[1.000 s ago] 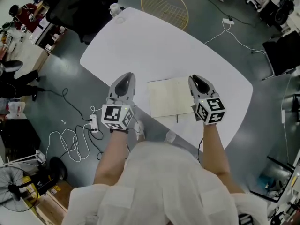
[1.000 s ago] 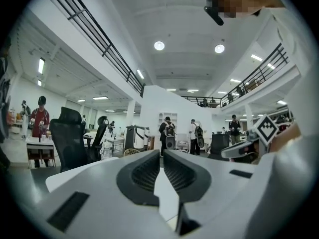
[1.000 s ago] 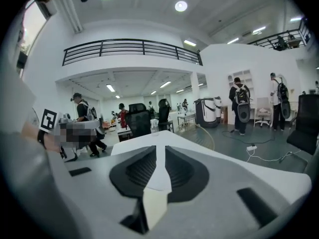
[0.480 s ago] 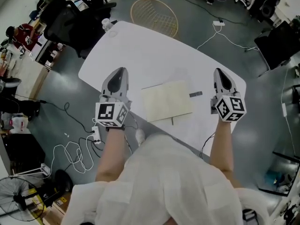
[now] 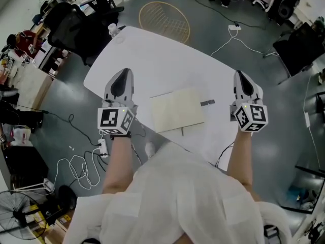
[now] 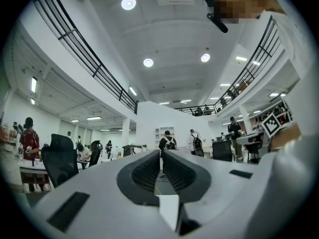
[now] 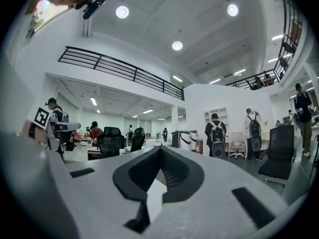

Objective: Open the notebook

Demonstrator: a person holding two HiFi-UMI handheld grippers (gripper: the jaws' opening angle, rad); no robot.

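The notebook (image 5: 177, 111) lies flat on the white table (image 5: 152, 60), its cream face up and a thin ribbon (image 5: 183, 132) hanging off its near edge. A small dark strip (image 5: 207, 103) lies just off its right edge. My left gripper (image 5: 123, 72) hovers to the left of the notebook, jaws together and holding nothing. My right gripper (image 5: 239, 75) hangs well to the right of it, past the table's edge. Its jaws have just been closing and are now shut, with nothing between them. Both gripper views look level across the hall, so neither shows the notebook.
A clear bottle (image 5: 112, 30) stands at the table's far left corner. On the floor are a round wire basket (image 5: 163, 18), a black office chair (image 5: 76, 22), a power strip (image 5: 101, 146) and loose cables (image 5: 81, 156). People stand about the hall in the distance.
Both grippers have risen from the table. The right one left the notebook's right edge, swung out to the right and closed. The dark strip beside the notebook is now uncovered.
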